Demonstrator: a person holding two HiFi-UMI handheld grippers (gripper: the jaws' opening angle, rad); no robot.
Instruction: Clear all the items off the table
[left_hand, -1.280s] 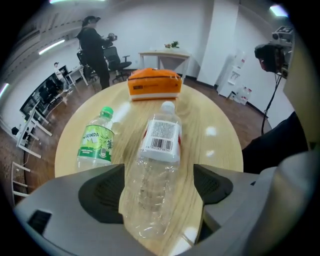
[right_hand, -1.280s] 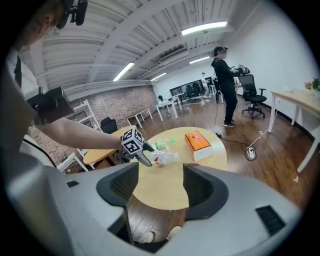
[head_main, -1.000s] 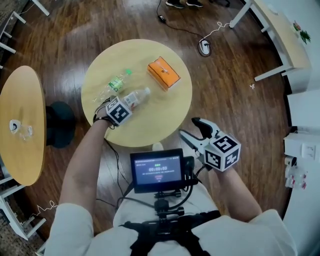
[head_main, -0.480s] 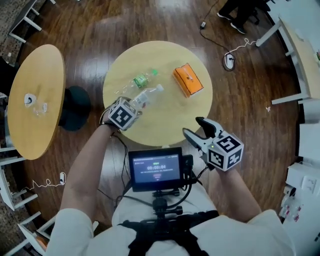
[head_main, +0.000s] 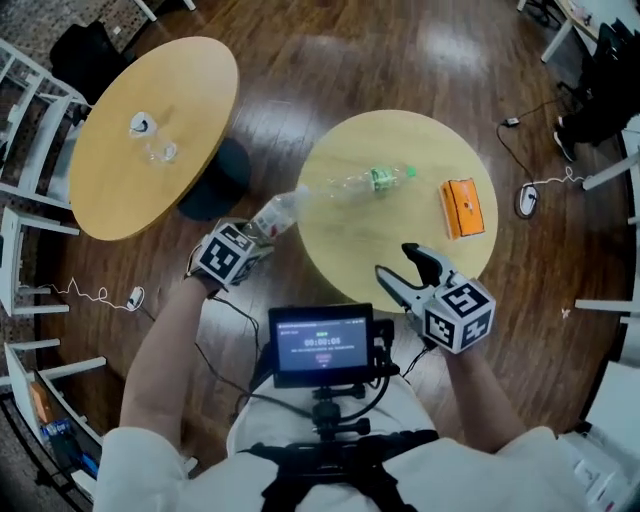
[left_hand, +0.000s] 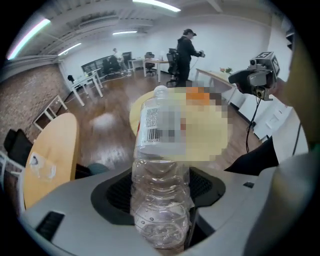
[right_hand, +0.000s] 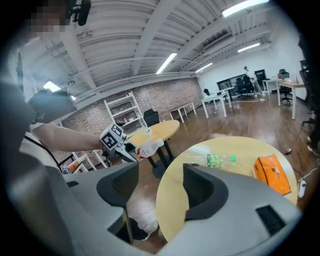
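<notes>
My left gripper (head_main: 252, 238) is shut on a clear plastic bottle with a white label (head_main: 279, 211), holding it over the floor just off the left edge of the round wooden table (head_main: 345, 250). In the left gripper view the bottle (left_hand: 161, 165) stands upright between the jaws. A second clear bottle with a green label (head_main: 372, 180) lies on its side on the table. An orange box (head_main: 462, 207) lies near the table's right edge. My right gripper (head_main: 402, 270) hovers open and holds nothing at the table's near edge; its view shows the green-label bottle (right_hand: 216, 160) and the orange box (right_hand: 272, 175).
A second oval wooden table (head_main: 190, 90) stands to the left with small clear items (head_main: 150, 138) on it. White frames (head_main: 30, 200) line the left side. Cables and a small device (head_main: 527, 198) lie on the floor at right. A person (left_hand: 187, 50) stands far off.
My left gripper has carried the white-label bottle from over the table to beyond its left edge. The head view has swung left. The right gripper stays open near the table's front.
</notes>
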